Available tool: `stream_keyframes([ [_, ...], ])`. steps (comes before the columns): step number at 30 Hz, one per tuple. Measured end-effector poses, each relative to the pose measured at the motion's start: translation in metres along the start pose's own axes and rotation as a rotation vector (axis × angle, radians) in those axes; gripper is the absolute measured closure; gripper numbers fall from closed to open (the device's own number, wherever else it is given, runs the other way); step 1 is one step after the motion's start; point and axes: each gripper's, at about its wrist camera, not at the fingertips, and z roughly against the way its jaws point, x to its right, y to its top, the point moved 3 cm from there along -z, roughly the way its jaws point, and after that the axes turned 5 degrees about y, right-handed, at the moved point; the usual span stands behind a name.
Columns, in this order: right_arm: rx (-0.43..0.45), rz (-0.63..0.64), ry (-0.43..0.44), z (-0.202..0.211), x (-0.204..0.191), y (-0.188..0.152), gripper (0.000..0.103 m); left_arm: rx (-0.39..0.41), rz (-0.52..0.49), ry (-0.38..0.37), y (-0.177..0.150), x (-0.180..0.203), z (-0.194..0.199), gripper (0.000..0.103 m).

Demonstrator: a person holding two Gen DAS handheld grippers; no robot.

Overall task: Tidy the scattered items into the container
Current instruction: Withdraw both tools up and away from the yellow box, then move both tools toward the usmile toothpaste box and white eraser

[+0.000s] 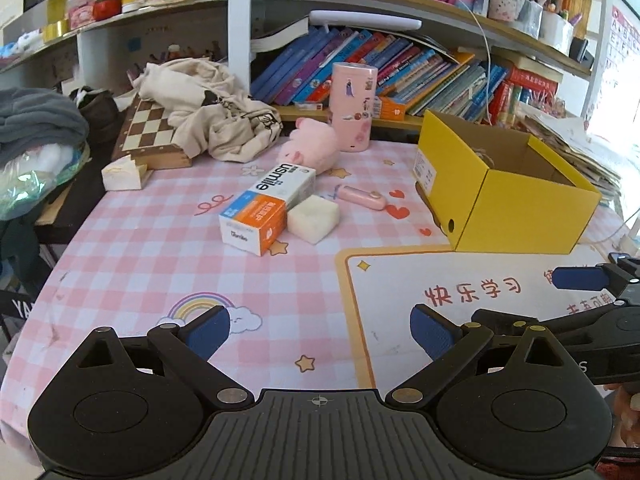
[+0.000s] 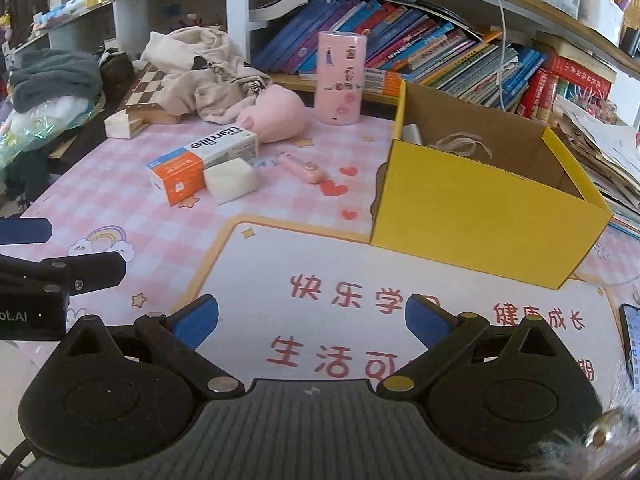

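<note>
Both claws are gaping empty; the left claw (image 1: 320,332) is sitting nearer the carton (image 1: 267,205), lying ahead-left, long axis running away toward the desk's back edge, left of the box (image 1: 520,216).

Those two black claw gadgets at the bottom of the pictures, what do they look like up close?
Each is matte black plastic: a ribbed central plate, two rounded housings, and hinged link arms with silver and brass pivot pins. The left gripper and right gripper both end in blue textured fingertips. White lettering marks the side of the body.
</note>
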Motion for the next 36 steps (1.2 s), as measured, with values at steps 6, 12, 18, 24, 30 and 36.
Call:
stream_keyframes([
  [6,0.006,0.024,0.009,-0.001,-0.01,0.003,0.001,0.003,-0.004,-0.007,-0.003,-0.004,0.004,0.004],
  [12,0.008,0.029,0.017,-0.002,-0.016,0.004,0.001,0.002,0.009,-0.007,-0.004,-0.012,0.004,0.004],
  [18,0.007,0.033,0.014,-0.003,-0.02,0.004,0.001,0.008,-0.004,-0.025,-0.004,-0.013,0.006,0.004],
  [24,0.004,0.039,0.016,-0.005,-0.023,0.004,0.001,-0.01,0.01,-0.029,-0.006,-0.016,0.004,0.004],
  [30,0.002,0.037,0.003,-0.004,-0.02,0.004,0.001,-0.01,0.011,-0.047,-0.003,-0.012,0.001,0.004],
  [36,-0.001,0.022,-0.016,-0.002,-0.01,0.003,0.001,-0.016,-0.002,-0.069,-0.001,-0.005,-0.004,0.004],
])
